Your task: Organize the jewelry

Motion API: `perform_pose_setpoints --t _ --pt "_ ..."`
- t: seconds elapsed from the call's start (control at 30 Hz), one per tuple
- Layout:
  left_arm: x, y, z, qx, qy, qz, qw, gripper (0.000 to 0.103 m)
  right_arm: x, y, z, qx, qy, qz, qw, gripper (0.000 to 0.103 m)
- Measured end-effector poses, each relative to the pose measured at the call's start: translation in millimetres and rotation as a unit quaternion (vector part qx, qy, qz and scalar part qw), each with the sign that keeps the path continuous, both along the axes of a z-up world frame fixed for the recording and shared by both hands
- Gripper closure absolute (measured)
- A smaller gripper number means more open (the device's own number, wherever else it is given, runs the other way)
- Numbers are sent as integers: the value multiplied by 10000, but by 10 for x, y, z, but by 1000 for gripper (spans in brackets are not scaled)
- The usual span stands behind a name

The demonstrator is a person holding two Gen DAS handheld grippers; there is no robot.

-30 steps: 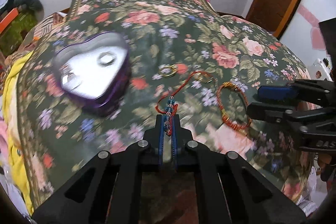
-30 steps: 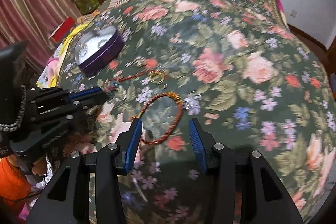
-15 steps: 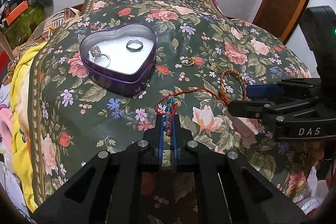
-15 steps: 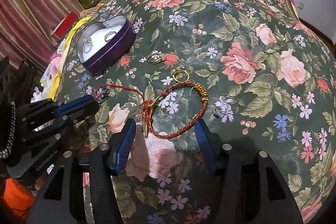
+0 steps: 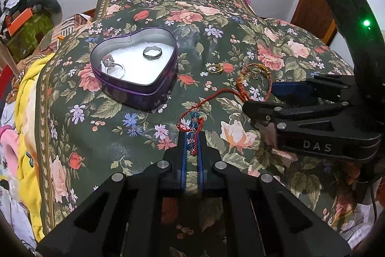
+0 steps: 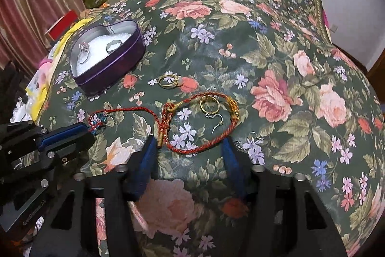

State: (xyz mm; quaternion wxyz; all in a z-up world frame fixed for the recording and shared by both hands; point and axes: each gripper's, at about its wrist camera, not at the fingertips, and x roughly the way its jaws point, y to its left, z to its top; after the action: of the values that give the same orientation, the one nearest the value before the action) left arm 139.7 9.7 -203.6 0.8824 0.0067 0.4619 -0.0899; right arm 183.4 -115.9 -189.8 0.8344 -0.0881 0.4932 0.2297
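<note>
Nearest in the left wrist view, the left gripper (image 5: 191, 136) is clenched on the beaded end of a red cord (image 5: 192, 129), the blue beads being pinched between its pads. In the right wrist view, the right gripper (image 6: 189, 148) is held released, its blue pads spread either side of the near edge of a red and gold bracelet (image 6: 204, 127) that lies flat on the bed (image 6: 276, 45). The cord is seen running from the left gripper across the flowered bedspread to the bracelet's knot. Inside the bracelet loop, a gold hoop (image 6: 208, 104) and a silver ear hook (image 6: 216, 122) are found. Just beyond, a gold ring (image 6: 168, 82) rests on the bedspread. Farther off to the left, a purple heart-shaped tin (image 6: 108, 57) stands open, and two silver rings (image 5: 152, 52) are kept on its white lining.
</note>
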Motion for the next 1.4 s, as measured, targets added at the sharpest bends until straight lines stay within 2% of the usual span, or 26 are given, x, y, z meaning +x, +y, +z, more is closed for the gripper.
perform_pose_setpoints --t 0.1,0.17,0.43,0.63,0.8,0.87,1.03,1.13,1.17,1.2,1.23,1.27,1.3,1.4 --pt "16 -6 -8 -25 24 -18 10000 96 6 -36 8 30 -31 -25 10000 86" --pt "36 1 -18 -65 30 -21 10000 96 7 -47 4 51 -24 -51 10000 95" --pt "164 51 -35 -401 127 77 9991 96 -96 -96 84 196 -66 32 9998 99" --pt "131 32 -26 -348 62 106 9993 97 -189 -275 192 407 -38 29 9992 99" --pt "77 78 3 -356 30 219 9991 97 -285 -391 229 386 -54 41 9992 99" --pt "49 92 25 -290 -12 263 9992 97 -309 -412 210 375 41 96 9992 99" --pt "-8 137 79 -264 -88 315 9991 97 -309 -461 92 402 622 186 9971 98" --pt "-33 150 116 -252 -143 312 9991 97 -288 -469 72 343 722 109 9967 91" --pt "-39 150 125 -250 -155 310 9991 97 -283 -475 85 328 683 71 9971 83" --pt "-39 149 133 -243 -163 311 9991 97 -265 -465 107 313 610 33 9976 69" --pt "-42 147 139 -229 -176 313 9991 97 -260 -462 123 316 561 6 9979 61" --pt "-43 146 145 -213 -187 317 9991 97 -243 -446 148 347 483 -33 9982 48" --pt "-45 146 151 -198 -199 323 9991 97 -243 -436 165 368 438 -50 9983 41" --pt "-50 156 156 -201 -204 333 9990 97 -182 -338 157 304 385 -42 9988 39"
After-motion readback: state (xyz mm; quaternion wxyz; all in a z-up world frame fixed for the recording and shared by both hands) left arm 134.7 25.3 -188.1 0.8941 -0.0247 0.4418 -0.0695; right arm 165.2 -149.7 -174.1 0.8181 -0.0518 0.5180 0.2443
